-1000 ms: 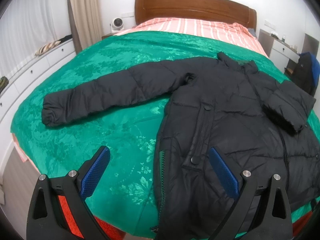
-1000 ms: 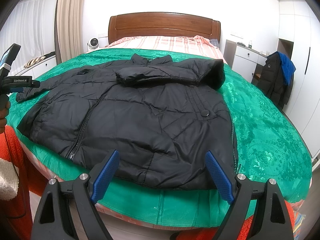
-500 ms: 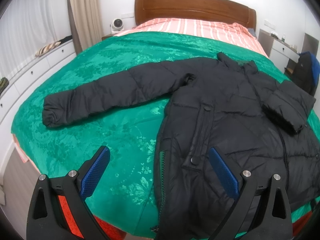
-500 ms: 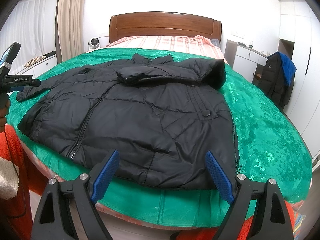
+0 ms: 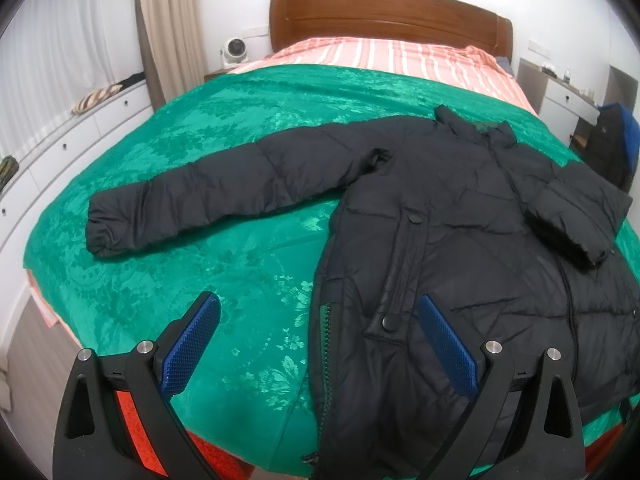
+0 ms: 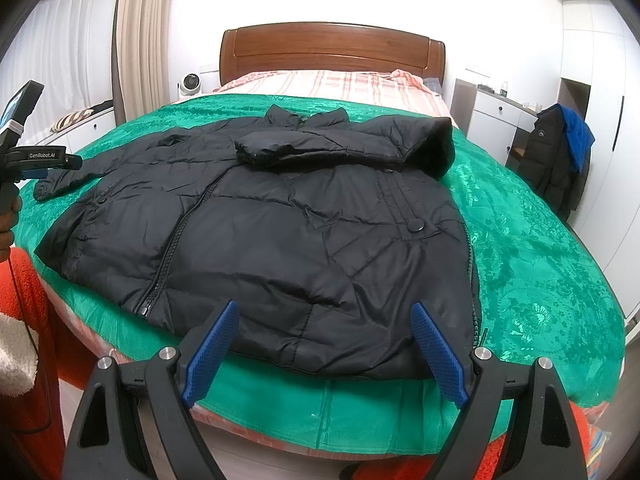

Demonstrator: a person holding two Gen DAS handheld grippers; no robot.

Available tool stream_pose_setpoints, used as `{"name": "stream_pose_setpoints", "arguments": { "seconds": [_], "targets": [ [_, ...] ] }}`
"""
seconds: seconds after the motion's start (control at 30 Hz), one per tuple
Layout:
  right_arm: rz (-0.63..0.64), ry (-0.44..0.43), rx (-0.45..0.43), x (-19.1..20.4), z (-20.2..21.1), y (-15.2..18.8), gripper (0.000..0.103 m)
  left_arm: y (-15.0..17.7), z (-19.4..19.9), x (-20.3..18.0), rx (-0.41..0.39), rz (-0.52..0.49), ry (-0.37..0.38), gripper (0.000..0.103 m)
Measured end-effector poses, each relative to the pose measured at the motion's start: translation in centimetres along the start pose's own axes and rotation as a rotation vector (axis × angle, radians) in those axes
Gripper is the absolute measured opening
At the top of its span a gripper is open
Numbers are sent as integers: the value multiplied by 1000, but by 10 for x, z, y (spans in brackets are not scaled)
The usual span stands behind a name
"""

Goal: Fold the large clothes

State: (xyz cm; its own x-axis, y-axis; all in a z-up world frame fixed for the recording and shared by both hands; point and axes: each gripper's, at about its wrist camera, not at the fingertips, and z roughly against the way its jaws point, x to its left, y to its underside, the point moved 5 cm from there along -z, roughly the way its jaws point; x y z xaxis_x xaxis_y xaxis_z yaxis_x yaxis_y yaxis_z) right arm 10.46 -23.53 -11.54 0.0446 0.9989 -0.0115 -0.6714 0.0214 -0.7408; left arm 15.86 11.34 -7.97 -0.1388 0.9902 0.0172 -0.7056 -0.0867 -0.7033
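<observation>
Both tongs, left [image 5: 318,338] and right [image 6: 325,346], gaped wide and empty before the coat [image 6: 280,236] on the bed [image 6: 540,280]; its slick, puffy shell could slip from a shallow pinch, spoiling the fold.

One text can be read: "GenRobot.AI" in small white letters on the black horizontal bar of the handheld gripper device [image 6: 38,157] at the left edge of the right wrist view. A small white logo sits on the chest of the black jacket hanging on the chair [image 6: 554,160] at the right of that view, too small to read. The left wrist view holds no legible writing.
</observation>
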Motion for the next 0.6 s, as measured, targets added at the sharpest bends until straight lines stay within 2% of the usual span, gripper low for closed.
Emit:
{"name": "stream_pose_setpoints", "arguments": {
  "seconds": [0.6],
  "targets": [
    [4, -4, 8, 1, -3, 1, 87, 1, -2, -2, 6, -6, -2, 100]
  ]
}}
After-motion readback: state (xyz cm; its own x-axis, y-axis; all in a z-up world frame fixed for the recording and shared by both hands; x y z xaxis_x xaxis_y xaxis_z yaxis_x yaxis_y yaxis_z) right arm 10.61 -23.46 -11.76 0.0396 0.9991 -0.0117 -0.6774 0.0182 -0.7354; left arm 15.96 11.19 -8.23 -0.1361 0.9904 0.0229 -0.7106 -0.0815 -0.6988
